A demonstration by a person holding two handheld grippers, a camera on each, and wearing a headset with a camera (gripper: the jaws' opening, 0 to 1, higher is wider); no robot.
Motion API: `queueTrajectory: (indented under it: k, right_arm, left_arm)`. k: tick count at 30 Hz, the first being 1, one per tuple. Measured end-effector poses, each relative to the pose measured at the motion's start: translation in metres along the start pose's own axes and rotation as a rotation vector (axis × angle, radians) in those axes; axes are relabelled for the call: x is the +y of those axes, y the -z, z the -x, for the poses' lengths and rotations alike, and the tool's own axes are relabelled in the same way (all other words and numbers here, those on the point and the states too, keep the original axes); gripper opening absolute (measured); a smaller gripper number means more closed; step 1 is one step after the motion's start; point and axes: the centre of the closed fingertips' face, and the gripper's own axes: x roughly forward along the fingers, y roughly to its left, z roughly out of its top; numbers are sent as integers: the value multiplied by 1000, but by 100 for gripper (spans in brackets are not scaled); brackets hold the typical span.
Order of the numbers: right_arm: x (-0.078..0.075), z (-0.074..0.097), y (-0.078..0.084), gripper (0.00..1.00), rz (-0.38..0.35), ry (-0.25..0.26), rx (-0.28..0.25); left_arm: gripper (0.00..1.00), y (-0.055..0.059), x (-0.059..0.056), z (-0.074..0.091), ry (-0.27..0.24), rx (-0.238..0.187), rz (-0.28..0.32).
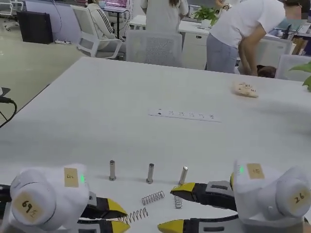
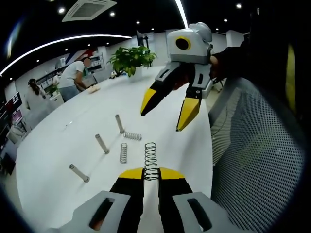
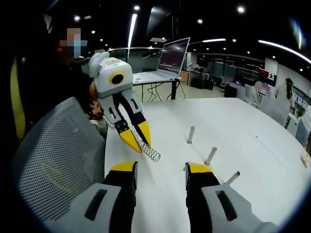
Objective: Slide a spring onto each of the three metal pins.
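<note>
Three metal pins stand upright in a row on the white table (image 1: 97, 111): left pin (image 1: 112, 171), middle pin (image 1: 150, 173), right pin (image 1: 183, 175). Two loose springs lie in front of them, one (image 1: 153, 197) slanted and one (image 1: 178, 201) short-looking. My left gripper (image 1: 119, 218) is shut on a third spring (image 2: 151, 160), which sticks out forward from its tips (image 3: 149, 151). My right gripper (image 1: 170, 208) is open and holds nothing, just right of the loose springs. The left gripper view has the pins (image 2: 102, 143) and loose springs (image 2: 123, 152) ahead on the left.
A white power strip (image 1: 183, 115) lies mid-table. A tan object (image 1: 246, 89) sits at the far right. People, desks and chairs (image 1: 153, 47) are beyond the table's far edge. A mesh chair back (image 3: 53, 160) is close behind the grippers.
</note>
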Motion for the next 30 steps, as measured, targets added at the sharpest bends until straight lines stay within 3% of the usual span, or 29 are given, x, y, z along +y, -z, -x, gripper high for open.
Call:
queueTrajectory:
  k: [6, 19, 30]
  right_arm:
    - [8, -1, 0, 29, -13, -34, -1]
    - [22, -4, 3, 21, -8, -87, 11]
    - [27, -4, 5, 11, -3, -111, 21]
  left_arm:
    - [3, -9, -11, -1, 37, -20, -27]
    - [3, -25, -24, 2, 80, -79, -44]
    - [3, -29, -26, 1, 86, -88, -52]
